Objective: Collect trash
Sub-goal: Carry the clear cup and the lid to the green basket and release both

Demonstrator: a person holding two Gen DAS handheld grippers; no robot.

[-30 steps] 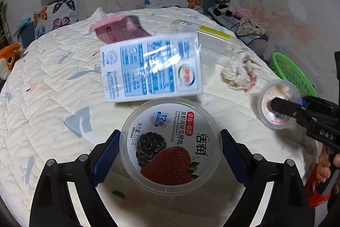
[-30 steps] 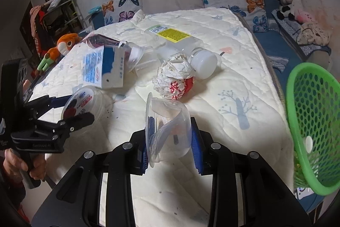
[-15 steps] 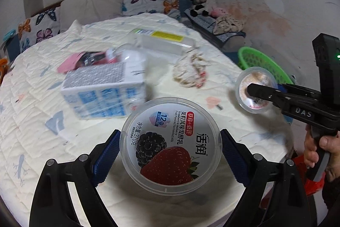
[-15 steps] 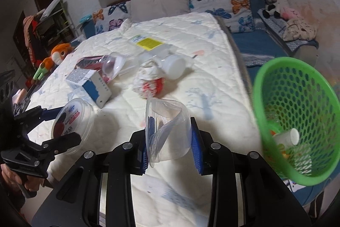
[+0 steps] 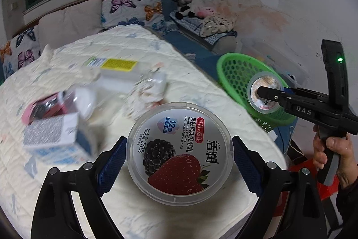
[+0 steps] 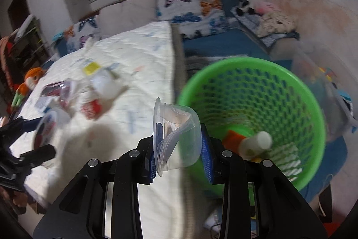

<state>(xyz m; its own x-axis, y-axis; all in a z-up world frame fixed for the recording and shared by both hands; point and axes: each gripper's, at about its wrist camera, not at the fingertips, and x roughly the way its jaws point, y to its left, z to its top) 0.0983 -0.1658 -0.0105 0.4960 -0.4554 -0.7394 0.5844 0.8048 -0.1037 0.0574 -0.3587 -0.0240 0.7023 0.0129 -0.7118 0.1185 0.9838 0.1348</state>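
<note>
My left gripper [image 5: 179, 156] is shut on a round yogurt tub [image 5: 179, 153] with a strawberry and blackberry lid, held above the bed's near edge. My right gripper [image 6: 181, 140] is shut on a clear plastic cup [image 6: 176, 136] with a crumpled film inside, held at the near left rim of the green mesh basket [image 6: 257, 73]. In the left wrist view the right gripper [image 5: 268, 95] and its cup [image 5: 264, 91] hang over the basket [image 5: 232, 73]. The basket holds a white bottle [image 6: 257, 142] and an orange scrap [image 6: 232, 138].
On the white quilt [image 5: 67, 171] lie a blue and white carton [image 5: 56, 138], a pink packet [image 5: 42, 106], a crumpled wrapper [image 5: 150, 91] and a clear bottle with a yellow label [image 5: 116, 68]. Pillows [image 5: 134, 8] and plush toys [image 5: 188, 1] sit behind. A wall stands right.
Both grippers have swung right toward the basket with their loads. The right gripper's cup now sits at the basket's rim; the bed litter has slid left in both views.
</note>
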